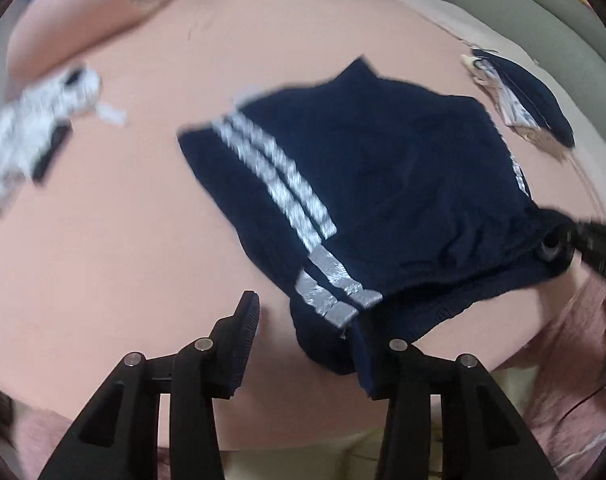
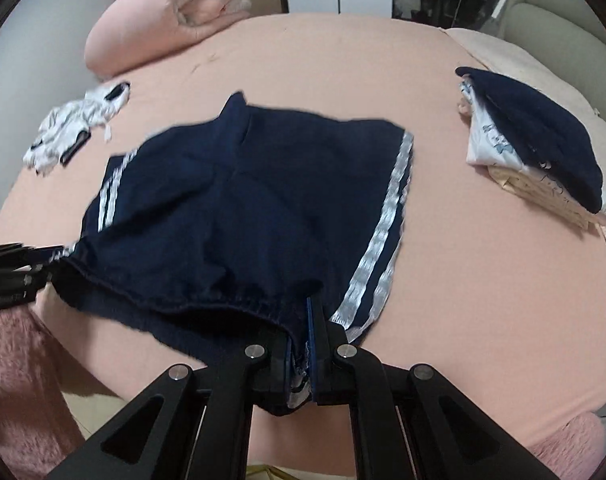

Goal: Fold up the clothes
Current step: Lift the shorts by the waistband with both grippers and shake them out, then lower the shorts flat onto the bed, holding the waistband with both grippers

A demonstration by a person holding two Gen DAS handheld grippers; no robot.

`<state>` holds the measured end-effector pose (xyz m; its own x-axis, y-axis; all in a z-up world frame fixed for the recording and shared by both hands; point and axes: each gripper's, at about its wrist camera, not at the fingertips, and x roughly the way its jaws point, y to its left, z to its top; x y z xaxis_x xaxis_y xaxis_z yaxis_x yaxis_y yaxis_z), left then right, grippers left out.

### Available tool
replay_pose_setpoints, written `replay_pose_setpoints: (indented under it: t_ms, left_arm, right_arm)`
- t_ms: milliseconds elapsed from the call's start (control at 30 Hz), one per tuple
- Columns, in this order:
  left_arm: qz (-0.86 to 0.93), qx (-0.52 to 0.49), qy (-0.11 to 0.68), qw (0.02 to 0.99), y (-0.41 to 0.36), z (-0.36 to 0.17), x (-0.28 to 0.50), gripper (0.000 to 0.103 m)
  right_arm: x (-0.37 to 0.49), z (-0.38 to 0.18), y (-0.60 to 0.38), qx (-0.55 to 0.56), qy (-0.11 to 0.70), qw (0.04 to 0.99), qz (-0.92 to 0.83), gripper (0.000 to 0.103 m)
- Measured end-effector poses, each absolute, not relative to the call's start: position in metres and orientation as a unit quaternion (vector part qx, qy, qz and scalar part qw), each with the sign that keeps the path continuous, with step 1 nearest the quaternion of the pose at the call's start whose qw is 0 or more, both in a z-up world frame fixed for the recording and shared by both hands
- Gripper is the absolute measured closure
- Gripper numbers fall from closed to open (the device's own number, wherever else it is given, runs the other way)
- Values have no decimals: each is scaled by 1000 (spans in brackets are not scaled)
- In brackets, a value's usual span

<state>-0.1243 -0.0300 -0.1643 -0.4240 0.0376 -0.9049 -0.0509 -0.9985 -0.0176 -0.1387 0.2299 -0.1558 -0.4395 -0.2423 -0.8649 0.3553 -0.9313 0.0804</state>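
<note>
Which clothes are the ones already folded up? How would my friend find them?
Look at the big pink bed. The navy shorts with silver stripes lie spread in the middle; right of them, near the bed's edge, sits the folded pile. It alone is neatly stacked, a dark navy piece on top of pale ones.

The middle of the bed is taken up by the spread shorts; bare sheet is left open beyond them toward the far edge, and between them and the folded stack at the right; the left side is blocked by a crumpled white garment, the far-left corner by a rolled blanket.
</note>
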Motion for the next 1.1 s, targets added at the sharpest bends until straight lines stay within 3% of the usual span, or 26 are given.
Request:
replay_pose_setpoints:
  t_ms: [200,400,533,667,833,933,1000,1100]
  left_arm:
    - [860,-500,61,89,-3,-139,-127,63]
    - [845,-499,107,159,48,-166,-140,63]
    - [843,-493,95,194,81,-170,-153,63]
    - [839,-502,133,161,94,-189,-167,64]
    - [844,-500,73,182,82,-181,-163,64]
    - [853,-495,125,111,79,-189,-171,64]
    - [854,-502,128,53,64,-195,-179,84]
    - [859,-501,98,-33,28,-192,-182,85]
  right_arm:
    - [-146,-138,234,483,25,192,-854,99]
    - [-149,-123,232,478,8,213,-852,99]
    - [-148,-115,232,475,-8,221,-852,99]
    - [-145,-112,234,477,-11,220,-851,98]
    - [-145,-109,241,480,-29,221,-848,98]
    - [-146,-109,238,478,-19,218,-851,98]
    - [-145,-115,235,486,-11,219,-846,98]
    - [-141,-132,227,509,15,220,-832,88]
